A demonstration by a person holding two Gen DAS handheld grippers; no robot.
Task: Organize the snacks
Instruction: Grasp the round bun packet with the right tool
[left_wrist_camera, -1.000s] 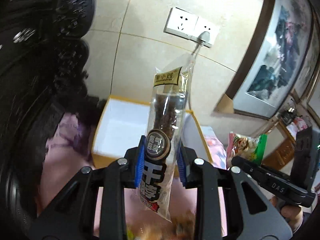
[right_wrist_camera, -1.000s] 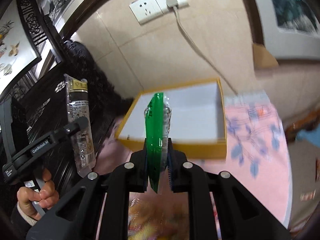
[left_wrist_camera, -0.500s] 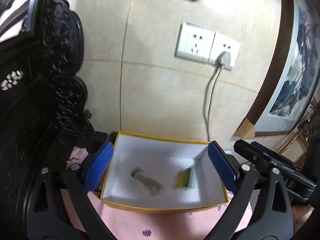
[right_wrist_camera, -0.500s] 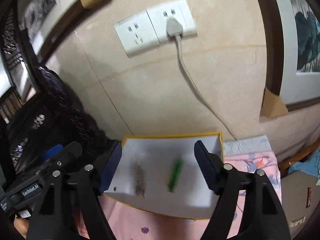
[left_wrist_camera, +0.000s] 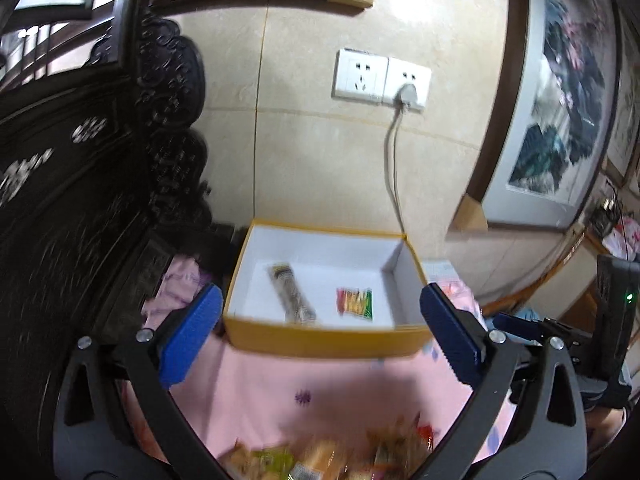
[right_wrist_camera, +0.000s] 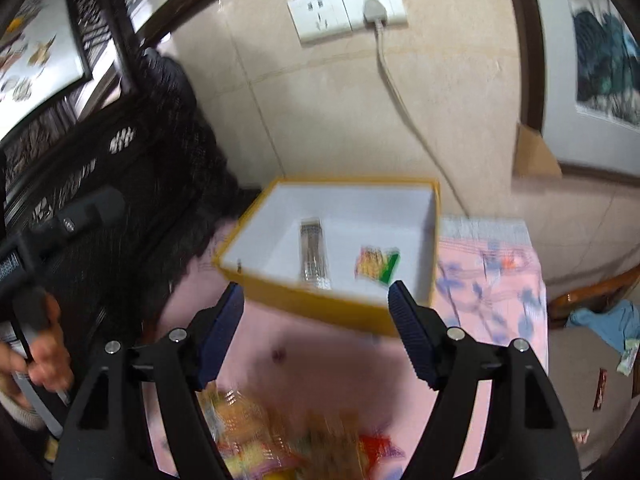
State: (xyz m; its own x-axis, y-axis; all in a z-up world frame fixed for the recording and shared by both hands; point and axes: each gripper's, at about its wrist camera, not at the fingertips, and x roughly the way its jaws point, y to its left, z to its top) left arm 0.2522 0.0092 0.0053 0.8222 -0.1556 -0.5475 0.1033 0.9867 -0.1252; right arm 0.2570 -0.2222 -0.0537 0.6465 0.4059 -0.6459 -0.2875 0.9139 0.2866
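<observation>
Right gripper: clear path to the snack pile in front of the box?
Probably yes. The right gripper is open and empty, and the snack pile lies on the pink cloth just below its fingers, nothing between.

1. The box (left_wrist_camera: 320,338) looks like cardboard, matt yellow outside, matt white inside;
2. the long packet (left_wrist_camera: 291,294) in it is clear glossy plastic film; the small packet (left_wrist_camera: 355,301) is shiny printed foil;
3. the tablecloth (right_wrist_camera: 492,284) is soft pink cloth with a printed flower pattern;
4. the gripper pads (left_wrist_camera: 191,336) are ribbed blue rubber or plastic on matt black plastic arms with metal screws;
5. the cabinet (left_wrist_camera: 80,168) is dark carved wood, glossy;
6. the wall (left_wrist_camera: 320,152) is smooth beige tile.
</observation>
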